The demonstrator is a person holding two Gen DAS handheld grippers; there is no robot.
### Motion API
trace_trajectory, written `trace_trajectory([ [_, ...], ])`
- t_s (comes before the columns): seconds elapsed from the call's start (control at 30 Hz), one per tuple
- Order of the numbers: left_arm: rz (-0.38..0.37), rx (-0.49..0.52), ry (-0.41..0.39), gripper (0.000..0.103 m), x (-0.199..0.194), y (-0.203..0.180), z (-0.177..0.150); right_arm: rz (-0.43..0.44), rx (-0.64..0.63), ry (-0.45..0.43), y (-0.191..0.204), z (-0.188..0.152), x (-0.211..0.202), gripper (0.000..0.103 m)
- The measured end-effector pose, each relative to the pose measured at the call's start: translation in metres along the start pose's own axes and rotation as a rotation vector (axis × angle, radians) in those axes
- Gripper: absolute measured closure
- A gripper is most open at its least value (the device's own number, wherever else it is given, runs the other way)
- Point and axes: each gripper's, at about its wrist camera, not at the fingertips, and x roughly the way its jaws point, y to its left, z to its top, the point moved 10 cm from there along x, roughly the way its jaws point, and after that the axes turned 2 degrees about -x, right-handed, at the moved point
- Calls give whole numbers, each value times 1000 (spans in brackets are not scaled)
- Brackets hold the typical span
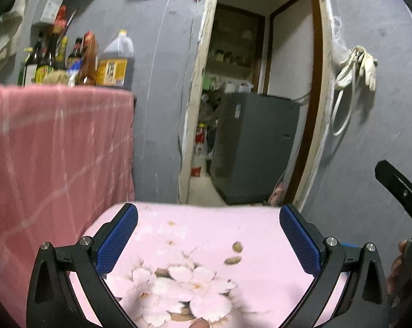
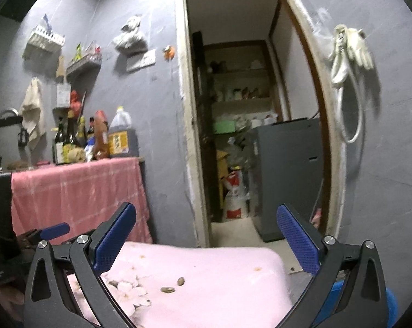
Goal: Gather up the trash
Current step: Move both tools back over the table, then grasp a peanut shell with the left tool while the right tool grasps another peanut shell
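Trash: two nut shells (image 2: 173,285) on pink floral cloth (image 2: 219,268)
Position: ahead, between right gripper (image 2: 206,237) jaws
Left gripper (image 1: 208,235): released, empty
Right: released, empty

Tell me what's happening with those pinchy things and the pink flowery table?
A person is holding one tool in each hand to pick up trash. Both the left tool and the right tool are wide open and hold nothing. They hang above the pink flowery cloth. Two small brown scraps, maybe nut shells, lie on the cloth between the fingers, along with a few crumbs. Nothing has been grabbed yet.
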Motion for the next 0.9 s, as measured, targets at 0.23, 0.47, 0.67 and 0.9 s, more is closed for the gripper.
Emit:
trace_trajectory([
  [0.23, 2, -16, 111, 1, 30, 15, -35, 24, 2, 113, 2, -40, 30, 0],
  [0.47, -3, 15, 253, 2, 62, 12, -65, 40, 25, 258, -10, -78, 60, 11],
  [0.67, -36, 72, 361, 12, 86, -2, -85, 54, 21, 377, -14, -104, 82, 31],
  [0.9, -152, 21, 543, 39, 113, -16, -111, 37, 23, 459, -20, -126, 95, 34],
])
